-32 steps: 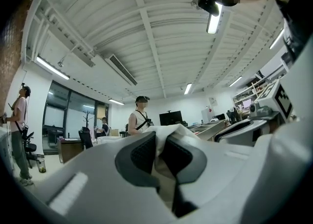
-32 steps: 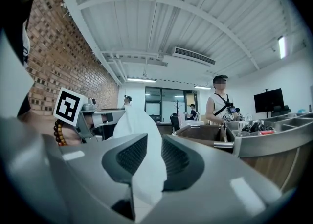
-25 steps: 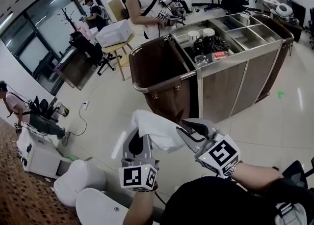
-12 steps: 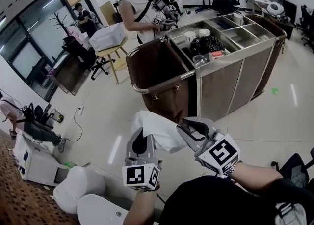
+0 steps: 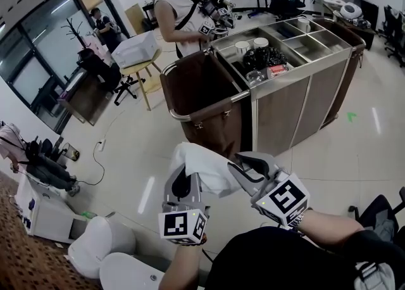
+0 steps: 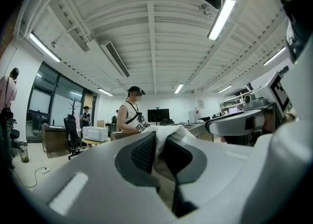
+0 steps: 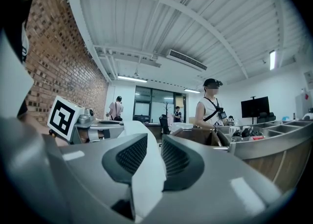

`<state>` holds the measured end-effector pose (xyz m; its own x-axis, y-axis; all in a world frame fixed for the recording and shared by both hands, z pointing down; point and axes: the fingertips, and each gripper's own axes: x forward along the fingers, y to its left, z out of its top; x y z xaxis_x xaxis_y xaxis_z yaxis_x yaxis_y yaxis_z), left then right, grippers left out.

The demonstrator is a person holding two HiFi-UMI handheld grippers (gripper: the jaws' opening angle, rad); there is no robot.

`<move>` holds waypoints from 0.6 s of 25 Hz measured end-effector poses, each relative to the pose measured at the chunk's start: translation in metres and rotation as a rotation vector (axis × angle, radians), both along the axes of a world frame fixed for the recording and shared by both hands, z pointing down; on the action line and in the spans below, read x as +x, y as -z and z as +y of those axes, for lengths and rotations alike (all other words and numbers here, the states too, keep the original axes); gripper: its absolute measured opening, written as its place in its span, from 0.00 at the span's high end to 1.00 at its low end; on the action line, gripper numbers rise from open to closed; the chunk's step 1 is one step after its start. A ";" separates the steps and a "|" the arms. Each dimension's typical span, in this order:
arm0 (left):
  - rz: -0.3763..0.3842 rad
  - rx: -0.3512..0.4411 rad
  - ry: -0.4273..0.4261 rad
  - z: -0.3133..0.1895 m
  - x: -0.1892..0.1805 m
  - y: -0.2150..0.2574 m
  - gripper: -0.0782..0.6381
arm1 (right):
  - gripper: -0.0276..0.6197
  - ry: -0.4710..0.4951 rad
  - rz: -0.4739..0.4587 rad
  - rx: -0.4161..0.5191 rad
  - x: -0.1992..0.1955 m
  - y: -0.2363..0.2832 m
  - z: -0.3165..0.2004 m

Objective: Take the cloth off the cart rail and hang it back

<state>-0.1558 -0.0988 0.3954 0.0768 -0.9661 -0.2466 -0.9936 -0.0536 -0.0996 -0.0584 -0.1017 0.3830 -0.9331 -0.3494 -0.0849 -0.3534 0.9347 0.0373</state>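
Note:
A white cloth (image 5: 201,163) hangs bunched between my two grippers, low in the head view and well short of the cart. My left gripper (image 5: 182,178) is shut on one part of the cloth (image 6: 164,132). My right gripper (image 5: 239,170) is shut on another part, and a white fold of the cloth (image 7: 146,169) runs down between its pads. The cart (image 5: 291,86) stands ahead, with its curved metal rail (image 5: 190,114) round a brown bag at its left end. No cloth hangs on the rail.
A person (image 5: 180,13) with grippers stands behind the cart. The cart top holds cups (image 5: 252,45) and dark items in trays. White bins (image 5: 104,241) stand at the lower left. Desks, chairs and other people fill the left background.
The view has shifted slightly, so the cart and the person sit a little further left. Both grippers keep the same hold on the cloth.

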 end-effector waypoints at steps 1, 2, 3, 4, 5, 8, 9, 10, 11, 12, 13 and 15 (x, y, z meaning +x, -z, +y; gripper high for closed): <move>-0.001 0.001 -0.002 0.000 0.000 0.001 0.87 | 0.82 -0.003 0.002 -0.024 0.000 0.001 0.002; -0.003 0.003 -0.004 0.001 0.000 0.001 0.87 | 0.82 -0.004 0.003 -0.037 0.000 0.001 0.003; -0.004 0.003 -0.005 0.001 0.000 0.001 0.87 | 0.82 -0.005 0.003 -0.041 0.000 0.001 0.004; -0.002 0.003 -0.004 0.001 0.001 0.001 0.87 | 0.82 -0.005 0.004 -0.041 0.000 0.001 0.004; 0.001 0.001 -0.002 0.001 0.001 0.000 0.87 | 0.82 -0.005 0.005 -0.040 0.000 0.000 0.004; 0.002 0.000 -0.003 0.001 0.002 0.000 0.87 | 0.82 -0.006 0.005 -0.039 0.001 0.000 0.004; -0.001 0.002 -0.006 0.001 0.003 0.000 0.87 | 0.82 -0.006 0.005 -0.040 0.002 0.000 0.004; -0.005 0.004 -0.009 0.001 0.004 0.001 0.87 | 0.82 -0.006 0.005 -0.040 0.003 0.000 0.004; -0.008 0.006 -0.011 0.001 0.005 0.001 0.87 | 0.82 -0.006 0.004 -0.041 0.003 0.000 0.004; -0.011 0.007 -0.013 0.001 0.006 0.002 0.87 | 0.82 -0.005 0.004 -0.041 0.003 0.000 0.005; -0.014 0.008 -0.014 0.000 0.006 0.003 0.87 | 0.82 -0.005 0.004 -0.041 0.003 0.001 0.005; -0.011 0.003 -0.011 0.000 0.005 0.002 0.87 | 0.82 -0.006 0.003 -0.043 0.003 0.001 0.004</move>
<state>-0.1506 -0.0985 0.3933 0.0902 -0.9645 -0.2481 -0.9918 -0.0643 -0.1108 -0.0553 -0.0973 0.3821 -0.9313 -0.3581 -0.0666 -0.3587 0.9334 -0.0022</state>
